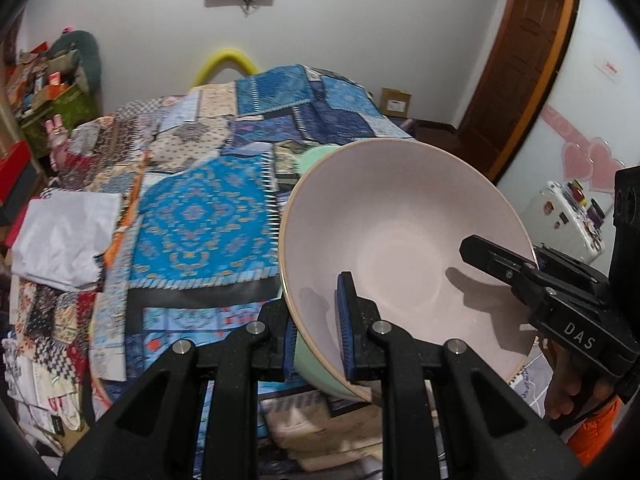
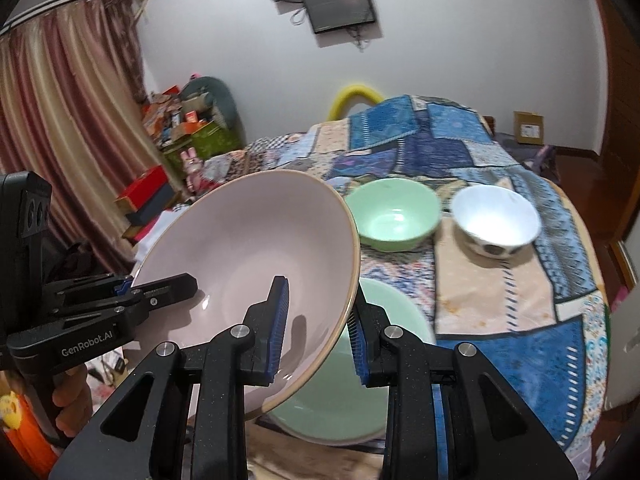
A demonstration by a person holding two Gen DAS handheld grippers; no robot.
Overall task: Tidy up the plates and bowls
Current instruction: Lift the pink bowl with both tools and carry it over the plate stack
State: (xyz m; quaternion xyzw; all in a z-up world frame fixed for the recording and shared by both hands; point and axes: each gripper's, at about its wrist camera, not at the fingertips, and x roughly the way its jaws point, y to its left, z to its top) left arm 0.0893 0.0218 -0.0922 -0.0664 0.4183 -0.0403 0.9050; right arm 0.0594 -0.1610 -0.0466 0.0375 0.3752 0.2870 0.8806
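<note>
Grippers (image 1: 318,332) (image 2: 316,326) clamp pink bowl (image 1: 400,240) rim.

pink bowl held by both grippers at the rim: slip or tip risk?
The pink bowl looks glazed and glossy, so probably slippery under rim pinches. It is rigid, likely ceramic, so fragile if dropped. Left gripper and right gripper clamp opposite edges, which should limit tipping.

white walls (image 1: 360,32), wooden door (image 1: 528,48), striped curtain (image 2: 60,120), patchwork-covered table (image 1: 200,216)
</note>
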